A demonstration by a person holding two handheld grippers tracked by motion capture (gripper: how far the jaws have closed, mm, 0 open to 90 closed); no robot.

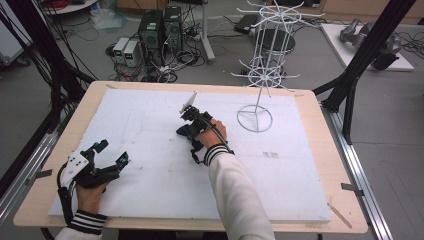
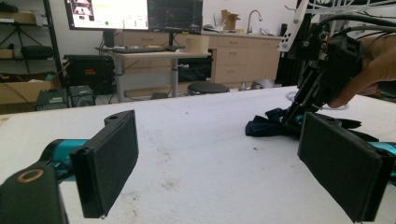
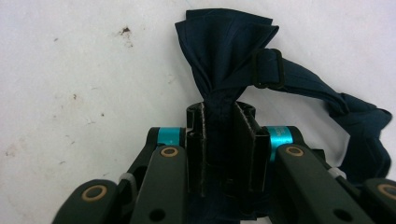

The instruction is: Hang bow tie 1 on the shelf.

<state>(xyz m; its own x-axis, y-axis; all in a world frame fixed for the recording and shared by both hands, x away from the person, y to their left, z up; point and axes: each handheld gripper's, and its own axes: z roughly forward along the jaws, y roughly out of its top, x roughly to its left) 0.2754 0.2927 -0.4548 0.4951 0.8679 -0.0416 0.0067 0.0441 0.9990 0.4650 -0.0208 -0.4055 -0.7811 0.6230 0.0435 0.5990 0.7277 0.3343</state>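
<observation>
Right tongs pinch navy bow tie.

Dark navy bow tie with strap, flat on white board, pinched at knot.

The wooden table carries a white foam board, and a white wire rack stands on its far right part. Behind the table, computer towers and many cables lie on the grey floor. Monitors, a desk, a round stool and wooden cabinets stand along the far wall.
</observation>
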